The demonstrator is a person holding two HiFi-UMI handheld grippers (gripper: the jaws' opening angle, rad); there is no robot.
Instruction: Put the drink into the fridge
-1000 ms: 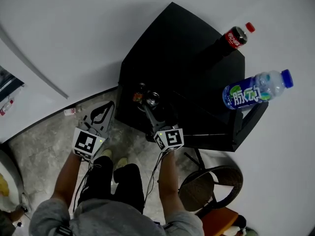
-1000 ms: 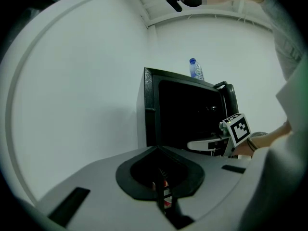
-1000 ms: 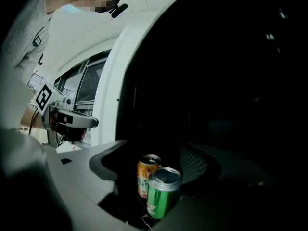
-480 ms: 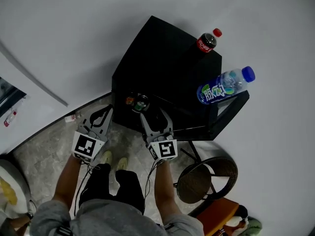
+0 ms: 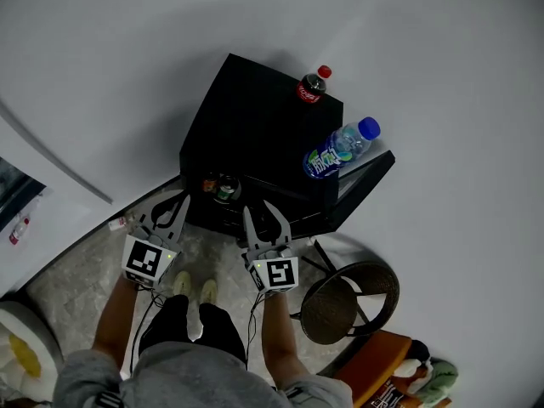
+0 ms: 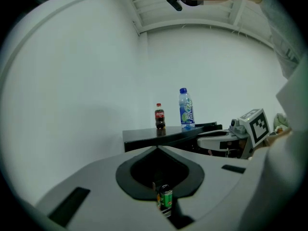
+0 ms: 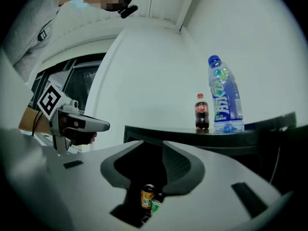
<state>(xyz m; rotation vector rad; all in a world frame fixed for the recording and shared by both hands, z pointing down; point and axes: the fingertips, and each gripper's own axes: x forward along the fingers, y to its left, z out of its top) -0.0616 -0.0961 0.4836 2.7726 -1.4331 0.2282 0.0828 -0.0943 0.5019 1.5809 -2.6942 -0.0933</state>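
A plain, home-like room: white walls (image 5: 127,58) are enclosing a black bench (image 5: 255,134), and a wicker chair (image 5: 348,303) is standing on a speckled stone floor (image 5: 76,262).

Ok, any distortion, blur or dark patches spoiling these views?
Head view: fisheye bend, evenly lit, but the black table swallows detail; cola bottle is legible. Left gripper view: black vignette ring, ceiling lines bow, cola bottle sharp. Right gripper view: same vignette; cans sit in shadow, dim yet recognisable.

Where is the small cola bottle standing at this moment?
In the head view the cola bottle stands upright on the far right part of the black table, near the wall. The taller blue-capped bottle is its nearest neighbour, not touching it.
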